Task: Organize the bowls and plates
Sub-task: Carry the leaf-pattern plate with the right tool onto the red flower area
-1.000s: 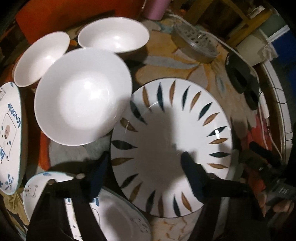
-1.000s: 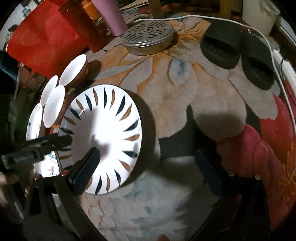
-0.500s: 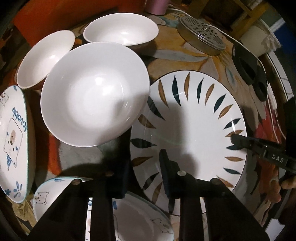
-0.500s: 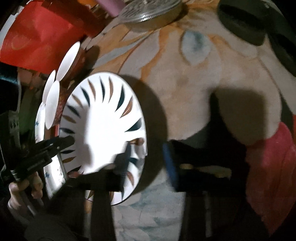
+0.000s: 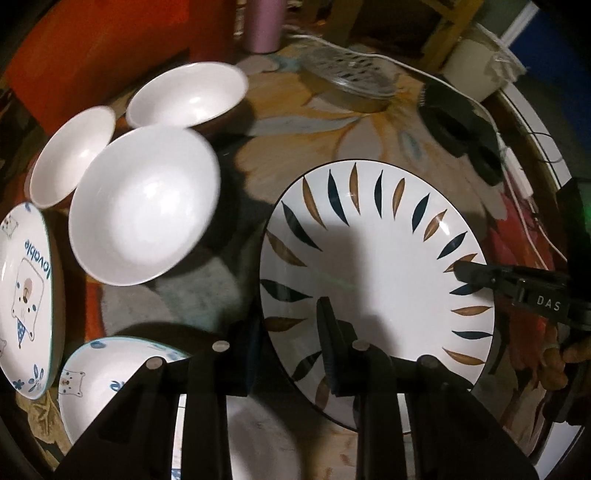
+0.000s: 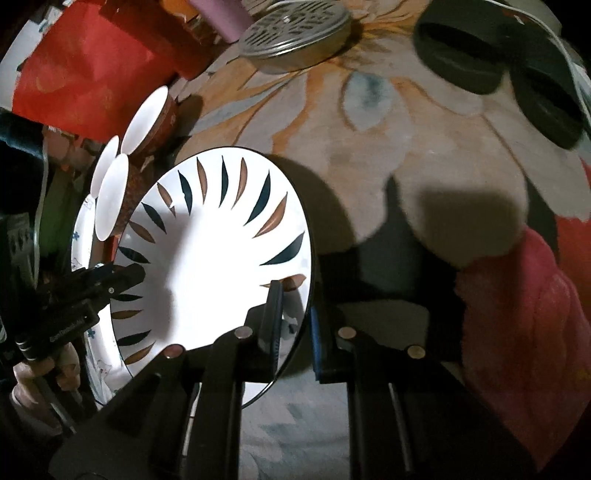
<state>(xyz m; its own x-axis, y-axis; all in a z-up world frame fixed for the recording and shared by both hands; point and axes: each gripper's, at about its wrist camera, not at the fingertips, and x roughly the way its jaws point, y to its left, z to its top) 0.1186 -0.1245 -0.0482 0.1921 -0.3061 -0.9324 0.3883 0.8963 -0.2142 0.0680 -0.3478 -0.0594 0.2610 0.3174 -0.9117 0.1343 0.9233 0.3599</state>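
flowered cloth (image 5: 373, 140) in cream, orange and red covers the round table, dim at the edges. on it, the leaf-patterned plate (image 5: 376, 266) is gripped from two sides. the left gripper (image 5: 291, 336) has its fingers drawn narrow over the plate's near-left rim, one finger on top of the white face and one outside the rim. the right gripper (image 6: 295, 317) pinches the opposite rim in the same way, fingers close together with the dark edge between them; from the left wrist view its tip (image 5: 476, 273) rests on the plate's right side. whether the plate is lifted off the cloth i cannot tell.

left of the plate stand three plain white bowls (image 5: 144, 206), the biggest nearest, the two smaller ones behind it. two bear-printed plates (image 5: 26, 295) lie at the far left and lower left. farther back sit a perforated metal lid (image 6: 295, 29), a pink cup (image 5: 264, 24), a pair of black slippers (image 6: 491, 70) and a white cable (image 5: 513, 166).
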